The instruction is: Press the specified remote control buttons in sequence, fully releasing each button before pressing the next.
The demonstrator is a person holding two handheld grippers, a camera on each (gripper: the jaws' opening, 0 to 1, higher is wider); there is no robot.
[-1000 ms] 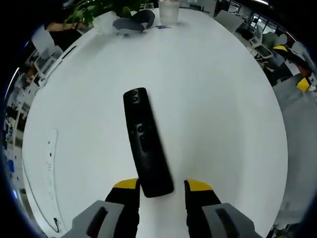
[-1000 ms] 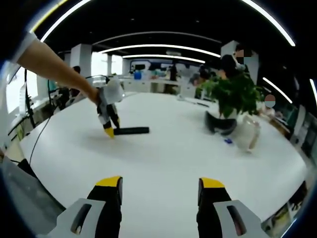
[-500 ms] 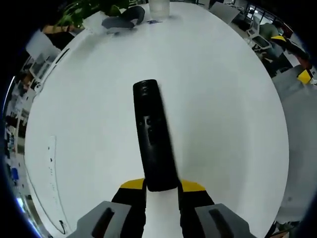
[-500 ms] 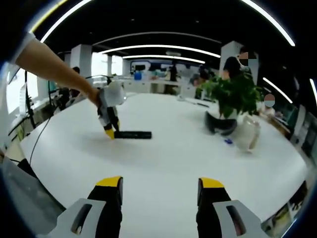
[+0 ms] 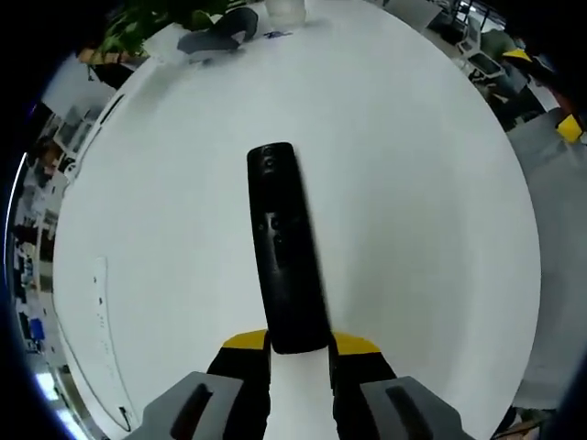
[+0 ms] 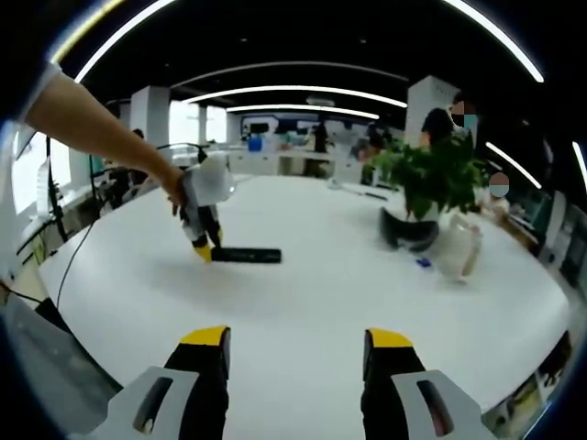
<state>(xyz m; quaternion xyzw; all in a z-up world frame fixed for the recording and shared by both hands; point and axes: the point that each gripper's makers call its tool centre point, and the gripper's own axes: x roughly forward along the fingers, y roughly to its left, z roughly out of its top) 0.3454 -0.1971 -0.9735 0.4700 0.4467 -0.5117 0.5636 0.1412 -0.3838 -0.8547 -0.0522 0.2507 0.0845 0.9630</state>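
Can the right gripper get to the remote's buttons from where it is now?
Probably yes: the right gripper hangs open, with bare table between it and the remote, whose near end the left gripper clamps.

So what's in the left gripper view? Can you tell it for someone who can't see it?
A long black remote control lies on a white table, its near end pinched between the yellow-tipped left gripper. At the table's far edge sit a green plant and a dark grey object.
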